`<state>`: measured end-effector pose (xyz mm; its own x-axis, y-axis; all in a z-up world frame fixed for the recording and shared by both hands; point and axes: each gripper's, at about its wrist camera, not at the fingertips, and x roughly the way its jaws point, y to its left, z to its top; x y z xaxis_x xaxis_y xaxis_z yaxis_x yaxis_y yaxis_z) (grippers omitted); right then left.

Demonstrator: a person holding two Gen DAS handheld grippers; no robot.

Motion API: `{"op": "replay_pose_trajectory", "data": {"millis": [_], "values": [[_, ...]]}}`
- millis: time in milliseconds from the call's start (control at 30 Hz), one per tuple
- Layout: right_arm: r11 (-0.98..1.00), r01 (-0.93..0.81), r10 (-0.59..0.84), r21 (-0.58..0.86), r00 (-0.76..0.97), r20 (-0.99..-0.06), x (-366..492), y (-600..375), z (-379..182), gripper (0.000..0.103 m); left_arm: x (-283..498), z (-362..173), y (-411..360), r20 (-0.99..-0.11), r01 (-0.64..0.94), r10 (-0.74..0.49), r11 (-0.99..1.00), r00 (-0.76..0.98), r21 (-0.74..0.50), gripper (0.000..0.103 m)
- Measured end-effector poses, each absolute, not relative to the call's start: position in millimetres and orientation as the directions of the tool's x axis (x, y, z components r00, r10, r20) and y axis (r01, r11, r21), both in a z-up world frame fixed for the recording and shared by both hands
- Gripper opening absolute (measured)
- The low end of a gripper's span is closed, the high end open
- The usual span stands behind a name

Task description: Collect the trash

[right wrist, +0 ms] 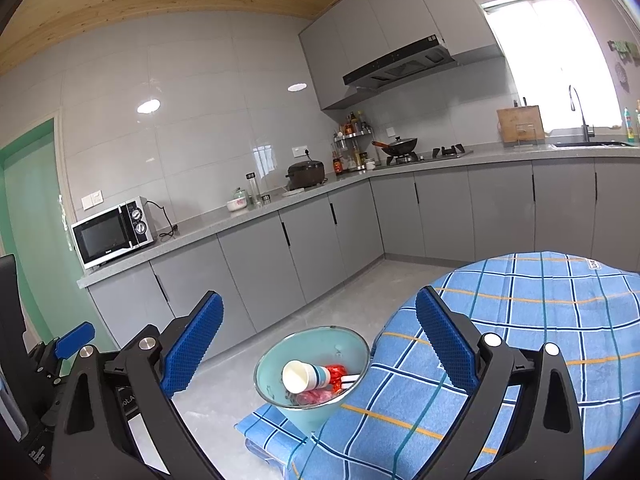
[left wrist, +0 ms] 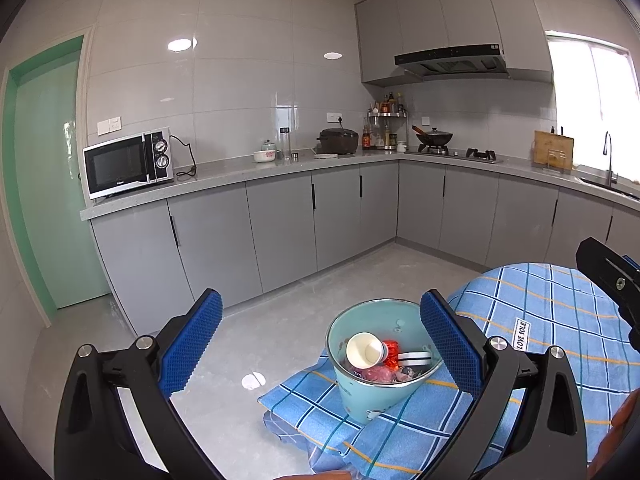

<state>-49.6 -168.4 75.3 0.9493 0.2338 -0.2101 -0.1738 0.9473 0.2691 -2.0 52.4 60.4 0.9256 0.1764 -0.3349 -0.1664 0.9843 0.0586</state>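
A: We hold both grippers above the near edge of the table [left wrist: 560, 320], which wears a blue plaid cloth with orange lines. The left gripper [left wrist: 320, 344] has its jaws spread wide with nothing between the blue pads; the right gripper [right wrist: 318, 344] shows the same, released and empty.

B: And the trash?

A: We see it gathered in the pale teal bucket [left wrist: 372, 392], which stands on the cloth at the table's front-left edge, where the fabric hangs down toward the floor [left wrist: 280, 300]. Inside lies 1 paper cup [left wrist: 366, 350] on its side, mouth toward us, and just beside it a red crumpled wrapper [left wrist: 391, 354]. Below the cup sits something pink; we cannot tell what it is. A white piece with a dark stripe [left wrist: 416, 357] rests against the bucket's right wall.

B: Do both cameras agree?

A: Yes. From the right wrist we see the bucket [right wrist: 312, 412] again, the cup [right wrist: 306, 376] with its blue patterned side, and the red wrapper [right wrist: 335, 372] touching it. The left gripper's body shows at the far left of that view.

B: Around us?

A: Grey cabinets, a microwave [left wrist: 128, 162] and a wok [left wrist: 434, 136] on the stove.
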Motion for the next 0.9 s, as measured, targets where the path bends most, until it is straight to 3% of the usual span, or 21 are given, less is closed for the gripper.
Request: {"op": "replay_pose_trajectory", "data": {"millis": [900], "values": [[0.948,-0.171,0.231,0.269,0.951,-0.208,-52.4,-165.4,73.3,0.096,-2.6,59.6,51.6,-0.325,-0.173,0.183,0.983,0.928,0.058,0.097]]}}
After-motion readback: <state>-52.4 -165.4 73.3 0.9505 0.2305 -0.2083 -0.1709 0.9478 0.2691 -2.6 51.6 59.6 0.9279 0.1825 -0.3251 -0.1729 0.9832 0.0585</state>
